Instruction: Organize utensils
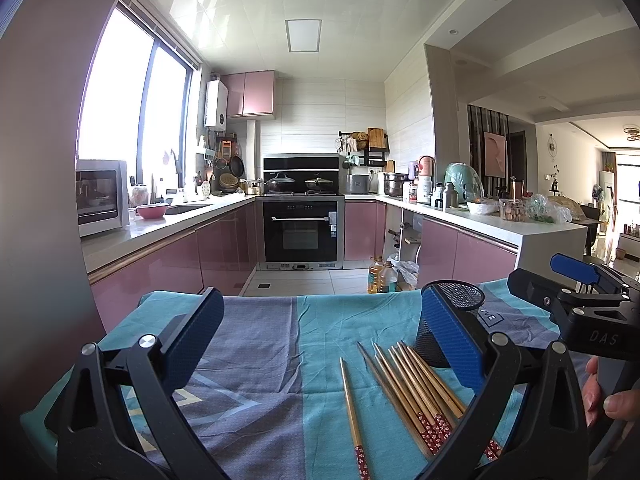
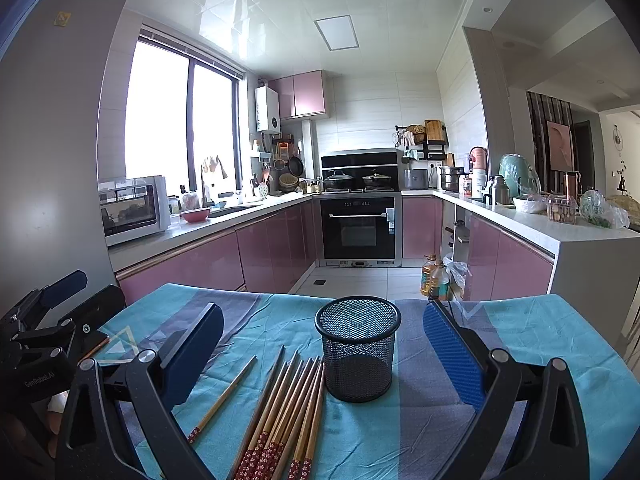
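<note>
A: Worktop (image 2: 540, 336) draped all over with a cloth (image 2: 280, 312) in turquoise and grey-blue bands, creased here and there, a pale triangle pattern toward the left edge.

B: On the cloth?

A: Black mesh cup (image 2: 357, 348), standing upright near the middle. Just left of it, a bundle of chopsticks (image 2: 292, 404), wooden, laid side by side, red flowered ends toward the near edge, tips pointing toward the cup.

B: Any touching the cup?

A: Rightmost ones close against its base; contact hard to tell.

B: All together?

A: Not quite. One single chopstick (image 2: 224, 398) lying apart, left of the bundle, slanted.
</note>
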